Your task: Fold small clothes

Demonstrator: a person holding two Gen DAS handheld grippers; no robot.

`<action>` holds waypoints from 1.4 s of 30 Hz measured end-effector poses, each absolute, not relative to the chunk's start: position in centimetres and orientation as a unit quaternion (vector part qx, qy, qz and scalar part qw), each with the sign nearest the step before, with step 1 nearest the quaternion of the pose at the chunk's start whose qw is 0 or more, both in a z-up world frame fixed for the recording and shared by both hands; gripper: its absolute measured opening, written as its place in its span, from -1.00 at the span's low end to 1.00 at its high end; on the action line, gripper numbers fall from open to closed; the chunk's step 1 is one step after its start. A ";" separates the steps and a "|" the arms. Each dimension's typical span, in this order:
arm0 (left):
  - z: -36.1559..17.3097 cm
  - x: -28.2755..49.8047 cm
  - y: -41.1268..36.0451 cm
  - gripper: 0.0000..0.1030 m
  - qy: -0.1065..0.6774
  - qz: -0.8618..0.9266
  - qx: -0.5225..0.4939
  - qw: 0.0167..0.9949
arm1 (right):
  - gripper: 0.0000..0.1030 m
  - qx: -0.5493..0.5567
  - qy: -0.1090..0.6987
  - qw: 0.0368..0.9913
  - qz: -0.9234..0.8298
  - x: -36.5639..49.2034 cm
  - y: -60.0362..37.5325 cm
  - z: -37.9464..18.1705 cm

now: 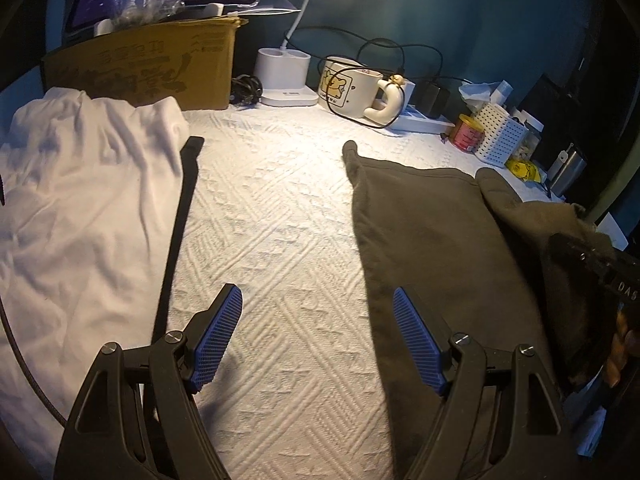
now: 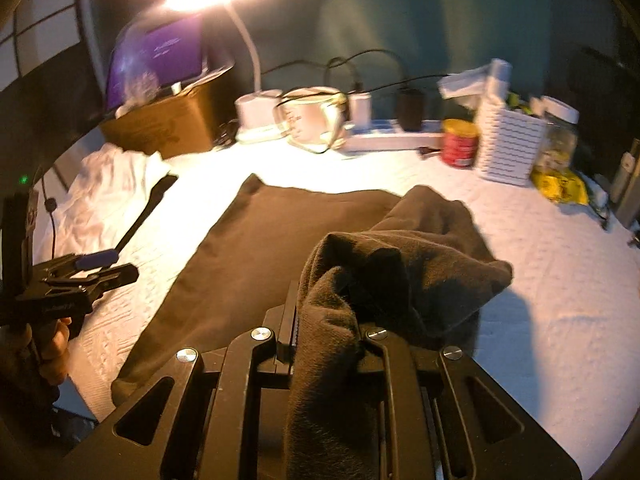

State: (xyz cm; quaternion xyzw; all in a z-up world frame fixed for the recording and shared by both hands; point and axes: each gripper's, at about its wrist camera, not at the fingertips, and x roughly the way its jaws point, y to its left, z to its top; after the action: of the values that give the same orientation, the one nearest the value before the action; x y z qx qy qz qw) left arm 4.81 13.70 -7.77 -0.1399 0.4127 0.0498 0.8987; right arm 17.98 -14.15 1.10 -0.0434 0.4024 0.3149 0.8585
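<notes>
From the left wrist we read only "DAS" on the right gripper [image 1: 612,280] at the frame's edge; the box [image 1: 160,68] print is illegible. Our left gripper [image 1: 316,340] gapes wide over the bare cloth [image 1: 280,220], holding nothing, between white garment [image 1: 80,200] and brown garment [image 1: 432,232]

From the right wrist, our right gripper [image 2: 320,328] pinches the brown garment's lifted edge

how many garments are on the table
2: a white garment lying at the left, and a dark olive garment at the right, one edge lifted in the right gripper. None seem hidden.
</notes>
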 end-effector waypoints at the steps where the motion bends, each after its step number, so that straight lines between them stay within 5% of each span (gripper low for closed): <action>1: -7.8 4.7 13.8 0.51 0.413 0.051 -0.141 0.898 | -0.69 -0.048 0.404 0.856 0.320 17.9 -13.6 0.9; 19: -7.6 3.7 15.0 0.51 0.418 0.068 -0.138 0.895 | -0.71 -0.085 0.420 0.816 0.388 14.8 -6.5 -0.7; 23: -7.5 3.7 15.1 0.51 0.421 0.074 -0.132 0.894 | -0.49 -0.106 0.443 0.793 0.404 13.7 -5.1 -1.7; 26: -7.2 3.7 15.2 0.51 0.421 0.080 -0.122 0.895 | 0.05 -0.095 0.444 0.771 0.446 12.4 -4.5 -1.3; 42: -3.1 6.5 11.9 0.51 0.406 0.079 -0.052 0.909 | 0.05 -0.020 0.374 0.807 0.456 11.6 -13.4 4.1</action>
State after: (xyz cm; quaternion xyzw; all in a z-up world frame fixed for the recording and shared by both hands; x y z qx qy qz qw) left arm 6.51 11.88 -3.09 -0.0518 0.4064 0.0794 0.9088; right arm 11.62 -13.37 4.07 -0.0202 0.3743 0.4561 0.8071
